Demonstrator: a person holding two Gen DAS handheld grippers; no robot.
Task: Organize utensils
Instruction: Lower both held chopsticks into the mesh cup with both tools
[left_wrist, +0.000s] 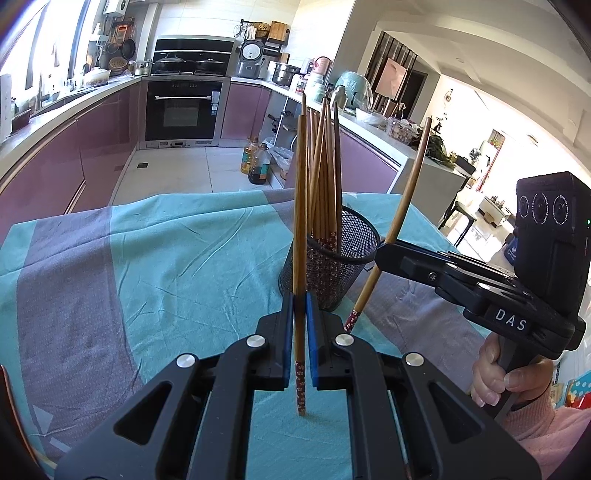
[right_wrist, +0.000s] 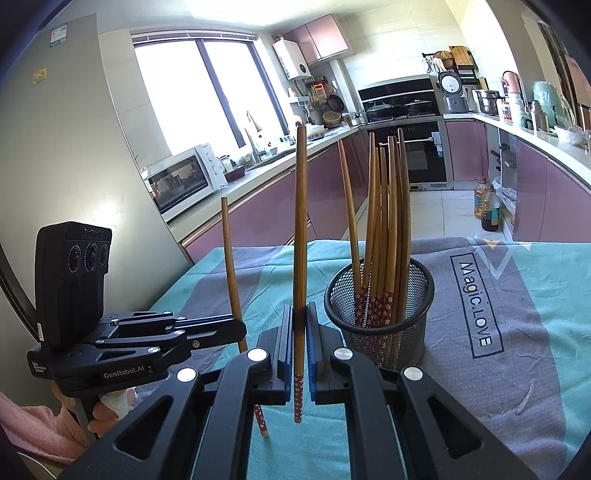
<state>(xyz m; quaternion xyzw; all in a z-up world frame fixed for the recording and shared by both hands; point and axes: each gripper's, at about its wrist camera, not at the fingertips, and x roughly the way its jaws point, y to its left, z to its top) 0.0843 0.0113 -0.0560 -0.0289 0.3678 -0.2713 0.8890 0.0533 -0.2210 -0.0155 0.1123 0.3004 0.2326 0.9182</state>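
**Holding one chopstick upright in each tool beside the mesh cup**

Gripping nearest the left wrist camera, the left tool (left_wrist: 300, 332) has its blue-padded jaws closed tight on a single wooden chopstick (left_wrist: 300, 236). That stick stands nearly vertical, its red flower-patterned end hanging below the pads just above the cloth. In the right wrist view the right tool (right_wrist: 300, 339) does the same: jaws pinched on a second chopstick (right_wrist: 300, 236), upright, patterned end down and clear of the pads.

Each tool shows in the other's camera. From the left wrist, the right tool (left_wrist: 384, 254) sits to the right, its stick (left_wrist: 400, 218) leaning, with a hand (left_wrist: 506, 373) in a pink sleeve on the grip. From the right wrist, the left tool (right_wrist: 236, 328) sits to the left with its stick (right_wrist: 231, 266) tilted slightly.

Just beyond the tools stands a black mesh cup (right_wrist: 380, 332), upright on the worktop, holding a bunch of matching chopsticks (right_wrist: 388, 229) with patterned ends down and plain ends fanned upward. Both held sticks are outside the cup, near it.

A teal and grey cloth (right_wrist: 517, 332) covers the worktop; printed lettering runs along it right of the cup.

Farther back lie a tiled floor with oil bottles (left_wrist: 255, 158), purple cabinets, a built-in oven (left_wrist: 183, 110) and a bright window (right_wrist: 207, 92).
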